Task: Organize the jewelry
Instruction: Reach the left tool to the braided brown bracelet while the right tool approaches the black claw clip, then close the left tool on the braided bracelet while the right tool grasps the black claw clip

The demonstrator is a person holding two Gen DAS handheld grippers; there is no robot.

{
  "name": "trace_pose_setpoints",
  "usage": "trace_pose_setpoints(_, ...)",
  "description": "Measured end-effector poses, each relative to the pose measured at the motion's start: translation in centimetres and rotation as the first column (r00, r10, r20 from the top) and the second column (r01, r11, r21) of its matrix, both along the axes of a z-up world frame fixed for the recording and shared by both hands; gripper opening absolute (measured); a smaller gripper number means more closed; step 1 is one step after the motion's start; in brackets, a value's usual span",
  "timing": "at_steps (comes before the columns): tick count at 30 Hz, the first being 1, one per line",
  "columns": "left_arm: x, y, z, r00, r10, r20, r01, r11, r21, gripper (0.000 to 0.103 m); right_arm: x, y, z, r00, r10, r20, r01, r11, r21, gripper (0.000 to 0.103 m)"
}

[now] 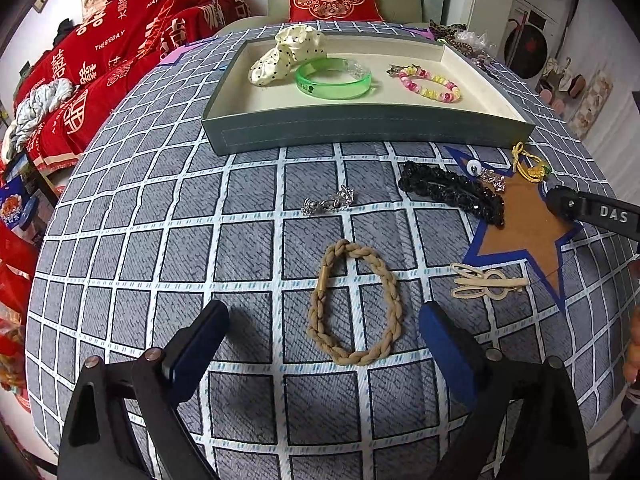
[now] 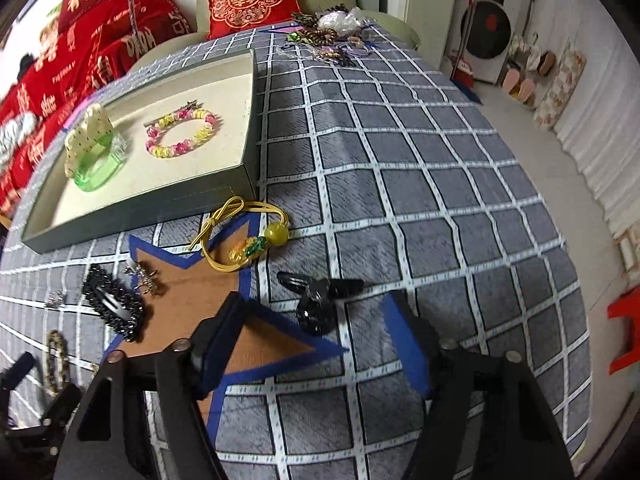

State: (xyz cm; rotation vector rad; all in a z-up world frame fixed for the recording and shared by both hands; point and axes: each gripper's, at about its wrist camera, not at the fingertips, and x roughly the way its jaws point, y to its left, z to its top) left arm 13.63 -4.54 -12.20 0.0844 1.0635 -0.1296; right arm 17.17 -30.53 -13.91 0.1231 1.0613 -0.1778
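- While both grippers hover over the checked cloth, left gripper (image 1: 322, 336) is spread wide, empty, straddling the braided tan hair tie (image 1: 354, 304), long axis running away from the camera.
- right gripper (image 2: 316, 318) spread, nothing pinched; black hair clip (image 2: 318, 300) lies between and just ahead of its tips.
- Tray (image 1: 360, 124) beyond both.

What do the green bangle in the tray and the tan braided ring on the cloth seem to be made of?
Green bangle: probably plastic or resin, possibly glass; it looks translucent and glossy, with light passing through its wall.
Tan braided ring: apparently matte textile or elastic cord, since twisted strands show; its small gold-coloured sleeve looks metallic.
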Motion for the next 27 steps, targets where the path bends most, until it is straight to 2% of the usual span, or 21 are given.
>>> trace_pose_setpoints(1,-0.1,0.0,0.0,1.000,-0.005,0.002,0.005,1.000,-0.007,0.098,0.1,0.2,0.0,1.000,0.004,0.002,-0.004,1.000,-0.015,0.066)
trace_pose_setpoints(2,-0.1,0.0,0.1,1.000,-0.011,0.003,0.011,1.000,-0.021,0.091,0.1,0.3,0.1,1.000,0.009,0.007,-0.009,1.000,-0.016,0.063)
trace_pose_setpoints(4,-0.1,-0.1,0.3,1.000,-0.020,0.003,0.020,1.000,-0.022,0.086,0.1,0.5,0.1,1.000,0.013,0.009,-0.013,1.000,-0.020,0.055)
trace_pose_setpoints(7,-0.1,-0.5,0.5,0.999,-0.041,0.007,0.041,0.999,-0.025,0.075,0.2,0.8,0.2,1.000,0.024,0.008,-0.024,0.999,-0.022,0.045)
trace_pose_setpoints(9,-0.2,-0.7,0.7,0.998,-0.058,0.009,0.059,0.998,-0.029,0.062,0.1,0.9,0.3,1.000,0.024,0.011,-0.023,0.999,-0.022,0.037)
trace_pose_setpoints(10,-0.3,-0.7,0.7,0.998,-0.065,0.011,0.065,0.997,-0.031,0.058,0.1,0.8,0.3,1.000,0.023,0.012,-0.023,1.000,-0.020,0.037)
trace_pose_setpoints(12,-0.5,-0.7,0.9,0.997,-0.072,0.019,0.073,0.997,-0.032,0.037,0.0,0.8,0.3,0.999,0.028,0.016,-0.028,0.999,-0.016,0.036)
trace_pose_setpoints(14,-0.5,-0.5,1.0,0.997,-0.073,0.022,0.074,0.997,-0.029,0.024,-0.4,0.7,0.3,0.999,0.033,0.021,-0.033,0.999,-0.010,0.036)
trace_pose_setpoints(15,-0.6,-0.3,1.0,0.997,-0.072,0.022,0.072,0.997,-0.031,0.021,-0.6,0.6,0.3,0.999,0.034,0.022,-0.034,0.999,-0.002,0.034)
trace_pose_setpoints(16,-0.6,-0.1,1.0,0.997,-0.070,0.017,0.071,0.997,-0.044,0.021,-0.9,0.5,0.4,0.999,0.038,0.024,-0.038,0.999,0.015,0.019)
trace_pose_setpoints(27,-1.6,2.0,2.6,0.998,-0.058,0.040,0.062,0.992,-0.114,0.021,-4.6,-0.2,1.0,0.997,0.055,0.057,-0.066,0.977,0.201,0.019)
